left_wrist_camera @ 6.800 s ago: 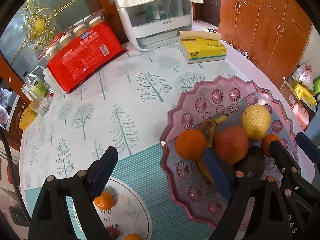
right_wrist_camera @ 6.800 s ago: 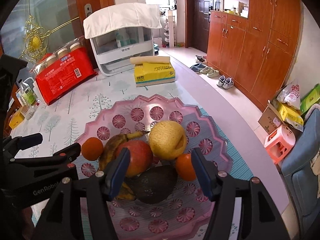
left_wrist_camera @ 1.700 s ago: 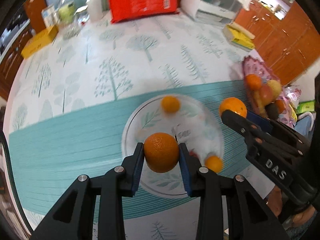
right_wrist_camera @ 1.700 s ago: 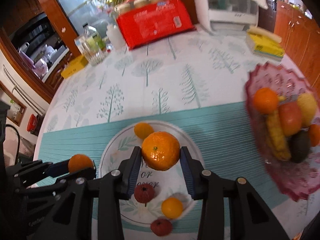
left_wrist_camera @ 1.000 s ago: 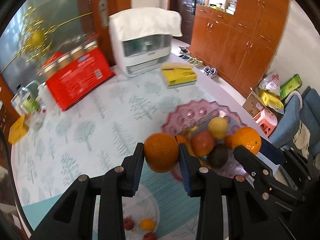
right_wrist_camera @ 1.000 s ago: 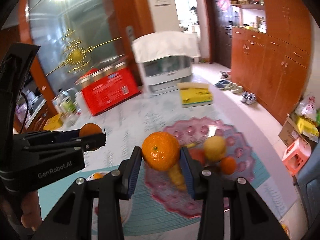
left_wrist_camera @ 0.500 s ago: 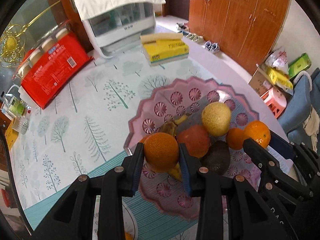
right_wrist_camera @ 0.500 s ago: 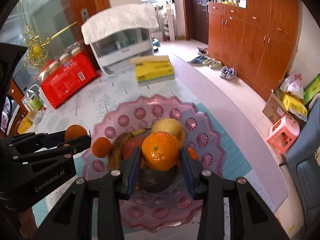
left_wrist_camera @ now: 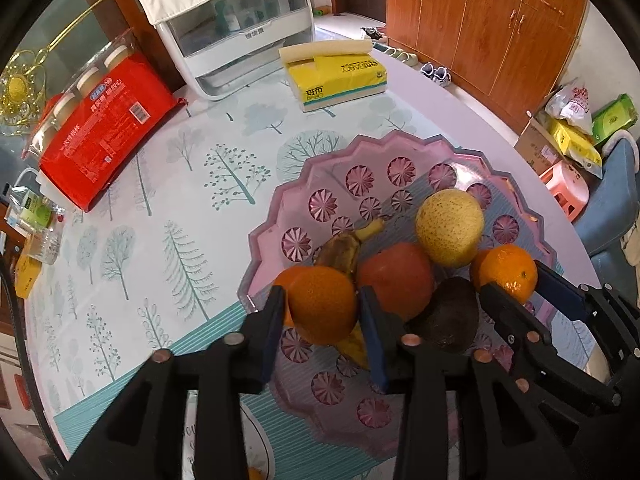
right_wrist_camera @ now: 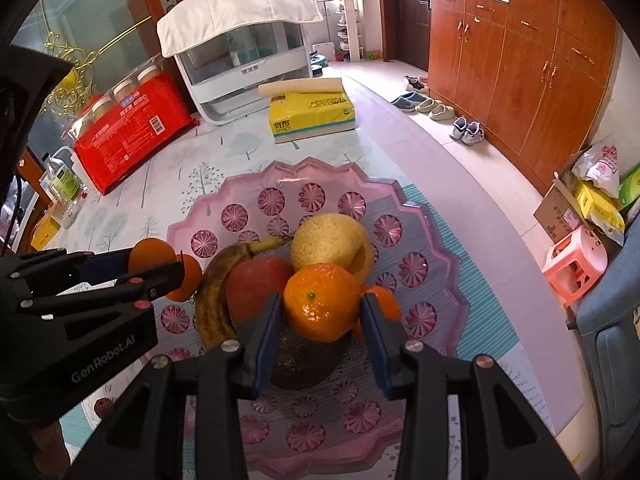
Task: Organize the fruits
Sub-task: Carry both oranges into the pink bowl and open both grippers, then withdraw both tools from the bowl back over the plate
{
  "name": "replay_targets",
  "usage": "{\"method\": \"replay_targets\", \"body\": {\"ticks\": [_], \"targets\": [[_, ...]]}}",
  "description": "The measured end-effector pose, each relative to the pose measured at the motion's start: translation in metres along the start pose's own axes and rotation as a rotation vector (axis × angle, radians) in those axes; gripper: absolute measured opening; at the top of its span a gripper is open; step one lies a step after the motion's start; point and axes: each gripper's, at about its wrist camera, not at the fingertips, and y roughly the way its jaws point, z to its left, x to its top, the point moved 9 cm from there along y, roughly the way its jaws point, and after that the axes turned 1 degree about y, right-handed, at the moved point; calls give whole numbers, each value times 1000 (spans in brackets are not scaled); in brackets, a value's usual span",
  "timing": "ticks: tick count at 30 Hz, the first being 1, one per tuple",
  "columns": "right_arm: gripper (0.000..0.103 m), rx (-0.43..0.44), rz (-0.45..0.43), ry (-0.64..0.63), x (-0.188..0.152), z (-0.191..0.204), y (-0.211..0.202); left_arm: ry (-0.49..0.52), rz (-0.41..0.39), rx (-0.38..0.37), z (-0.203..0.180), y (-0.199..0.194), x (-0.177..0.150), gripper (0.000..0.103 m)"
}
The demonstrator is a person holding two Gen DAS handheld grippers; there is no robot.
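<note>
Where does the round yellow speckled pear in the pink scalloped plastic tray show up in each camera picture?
Left wrist view: yellow pear right of centre, above the red apple.
Right wrist view: pear at centre, just behind the orange between the near fingers.
Shared landmark: yellow tissue pack beyond the pink tray.

The banana is mostly hidden behind an orange. The avocado lies largely covered by another orange. The white plate is cut off at the bottom edge, its print unreadable.
</note>
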Motion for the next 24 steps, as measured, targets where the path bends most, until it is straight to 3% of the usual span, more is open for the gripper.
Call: {"method": "replay_targets", "body": {"ticks": [1, 7, 24], "targets": [[42, 2, -3, 1, 1, 1, 0, 3, -7, 9, 1, -2, 0, 59], [44, 2, -24, 13, 5, 1, -6, 6, -49, 74, 11, -15, 2, 76], [46, -13, -53, 4, -3, 20, -29, -22, -77, 65, 35, -43, -18, 78]]}}
